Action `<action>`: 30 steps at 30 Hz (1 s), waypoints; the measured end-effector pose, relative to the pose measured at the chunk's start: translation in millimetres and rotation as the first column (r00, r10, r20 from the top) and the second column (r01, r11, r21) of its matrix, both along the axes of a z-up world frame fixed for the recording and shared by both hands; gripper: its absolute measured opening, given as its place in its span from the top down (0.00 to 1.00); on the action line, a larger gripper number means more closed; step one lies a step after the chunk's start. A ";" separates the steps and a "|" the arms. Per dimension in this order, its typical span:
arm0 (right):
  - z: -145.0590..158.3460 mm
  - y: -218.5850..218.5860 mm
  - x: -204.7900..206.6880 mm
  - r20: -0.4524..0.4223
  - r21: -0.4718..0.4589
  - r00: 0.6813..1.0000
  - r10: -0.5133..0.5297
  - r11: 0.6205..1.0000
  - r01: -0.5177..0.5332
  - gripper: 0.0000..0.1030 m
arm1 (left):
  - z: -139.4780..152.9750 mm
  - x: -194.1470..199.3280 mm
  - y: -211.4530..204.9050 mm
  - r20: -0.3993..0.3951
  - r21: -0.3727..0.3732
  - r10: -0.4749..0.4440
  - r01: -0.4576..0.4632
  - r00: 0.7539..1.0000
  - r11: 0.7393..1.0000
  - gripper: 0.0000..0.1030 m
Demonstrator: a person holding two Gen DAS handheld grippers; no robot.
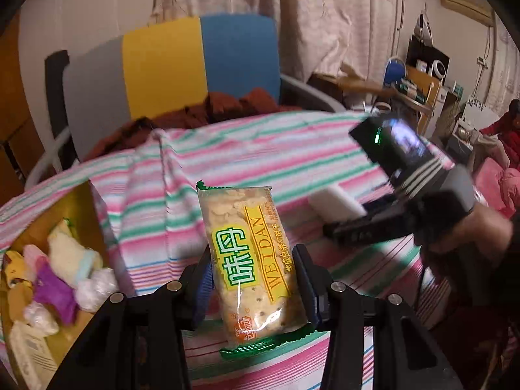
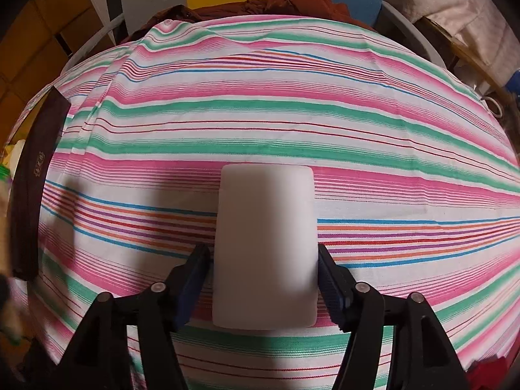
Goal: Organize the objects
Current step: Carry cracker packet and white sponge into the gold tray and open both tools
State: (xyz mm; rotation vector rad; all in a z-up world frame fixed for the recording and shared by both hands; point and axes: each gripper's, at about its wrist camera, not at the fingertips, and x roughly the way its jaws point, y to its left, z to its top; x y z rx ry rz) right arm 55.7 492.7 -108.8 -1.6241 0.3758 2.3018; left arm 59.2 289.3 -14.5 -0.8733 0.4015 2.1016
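Cracker packet (image 1: 252,266) clamped between left fingers (image 1: 203,279), white block (image 2: 265,247) gripped by right fingers (image 2: 331,279), striped cloth (image 2: 292,104) beneath

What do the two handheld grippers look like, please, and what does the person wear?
The left gripper and the right gripper are alike: black angular linkages with silver round pivot pins and blue ribbed finger pads. The left wrist view shows a lit screen and green light atop the right one, beside a dark white-striped sleeve.

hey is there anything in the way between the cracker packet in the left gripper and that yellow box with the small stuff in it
Nothing visible blocks it. The cracker packet is held in the left gripper above the striped cloth, and the yellow box sits open to its left with only cloth between.
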 end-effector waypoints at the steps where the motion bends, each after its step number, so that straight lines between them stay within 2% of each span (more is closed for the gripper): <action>1: -0.4 -0.4 -0.1 -0.003 0.000 1.000 0.002 1.000 -0.002 0.34 | 4.5 0.1 -3.9 -0.006 0.010 0.006 -0.006 1.000 1.000 0.55; 4: -2.9 -3.0 2.8 -0.017 -0.004 1.000 0.021 1.000 -0.021 0.23 | 15.0 -0.6 -13.7 -0.022 0.032 0.027 -0.026 0.999 0.999 0.55; 15: -6.7 -11.5 -0.4 0.011 0.030 0.999 0.030 0.999 -0.030 0.22 | 26.1 -16.2 -44.8 -0.029 0.068 0.114 -0.112 0.993 0.991 0.55; 18: -5.2 -11.7 -0.5 0.009 0.039 0.999 0.041 0.998 -0.041 0.26 | 25.5 -20.6 -51.8 -0.029 0.068 0.132 -0.130 0.991 0.989 0.55; 23: -0.9 -15.3 -1.1 -0.008 0.051 0.998 0.054 0.997 -0.054 0.43 | 22.7 -27.0 -63.6 -0.027 0.068 0.161 -0.159 0.987 0.985 0.55; 30: 2.4 -16.2 -2.9 -0.014 0.060 0.999 0.050 0.997 -0.049 0.45 | 20.9 -35.4 -84.3 -0.029 0.067 0.201 -0.199 0.979 0.978 0.55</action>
